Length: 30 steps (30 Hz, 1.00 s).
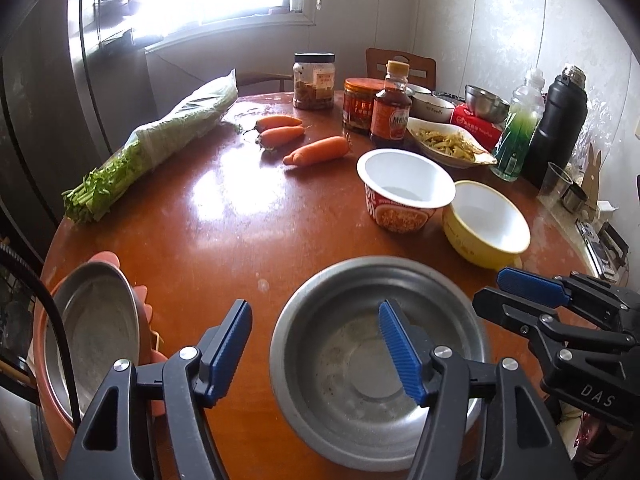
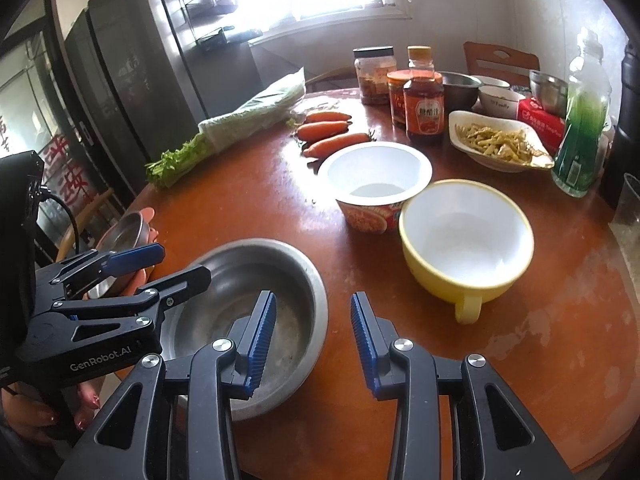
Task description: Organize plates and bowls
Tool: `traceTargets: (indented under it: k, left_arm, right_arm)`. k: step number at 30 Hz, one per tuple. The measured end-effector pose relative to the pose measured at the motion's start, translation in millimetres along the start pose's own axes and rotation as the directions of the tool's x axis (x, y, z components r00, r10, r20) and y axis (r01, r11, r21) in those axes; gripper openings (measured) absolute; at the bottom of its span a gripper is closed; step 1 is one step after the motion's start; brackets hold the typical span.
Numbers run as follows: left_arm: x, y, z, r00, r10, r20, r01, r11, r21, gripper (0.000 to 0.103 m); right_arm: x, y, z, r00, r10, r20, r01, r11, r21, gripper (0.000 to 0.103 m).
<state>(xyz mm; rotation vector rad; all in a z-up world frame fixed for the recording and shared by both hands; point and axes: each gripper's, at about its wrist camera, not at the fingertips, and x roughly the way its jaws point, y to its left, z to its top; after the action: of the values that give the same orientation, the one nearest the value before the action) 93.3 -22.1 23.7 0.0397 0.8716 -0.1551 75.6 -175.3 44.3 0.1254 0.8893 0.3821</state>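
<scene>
Left wrist view, bottom centre: L gripper w/ jaws apart, nothing between the pads; one blue pad sits over the inside of the steel bowl, other hangs over bare table just left of its rim. Reads as jaws straddling the near-left wall w/o pressing it, so bowl rests on the table on its own. R gripper enters from right edge, beside the bowl's right rim, also holding nothing.

Right wrist view, bottom centre: R gripper jaws apart, narrower gap than the L, empty; left pad over the bowl's right side, right pad over table. L gripper at left, over the far-left rim. Both tools flank one bowl, prob. because it's wide and shallow enough to want two-sided handling.

Lower left of the left view: steel dish nested in an orange plate at the table edge, tilted; looks like the start of a stack, but can't tell what props it.

Mid right: yellow cup-bowl w/ handle toward camera, touching the noodle tub behind it; both empty, grouped, likely next to sort.

Further back: carrots, bagged greens, jars, sauce bottle, dish of food, more bowls at far right; clutter leaves the near half as work space
</scene>
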Motion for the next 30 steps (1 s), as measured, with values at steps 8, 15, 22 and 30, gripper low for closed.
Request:
traceTargets:
  k: [8,15,22,30]
  left_arm:
    - [-1.4,-5.0,21.5,1.000,-0.001,0.019,0.001,1.000,0.016,0.066]
    - [6.0,-14.6,45.0,0.999,-0.007,0.031,0.006,0.999,0.041,0.066]
    - [28.8,-27.3,70.6,0.999,-0.030,0.010,0.030,0.998,0.054,0.066]
    - [61.5,-35.2,97.1,0.997,-0.055,-0.047,0.057,0.997,0.041,0.066]
  right_arm:
    - [-7.3,-8.5,18.7,0.999,-0.015,0.031,0.015,1.000,0.004,0.047]
    - [-5.0,-20.2,39.8,0.998,-0.043,0.045,0.043,0.999,-0.002,0.047]
    - [9.4,-37.2,67.1,0.995,-0.081,0.054,0.082,0.996,-0.022,0.047]
    - [42.3,-59.2,93.6,0.992,-0.125,0.005,0.125,0.991,-0.041,0.047]
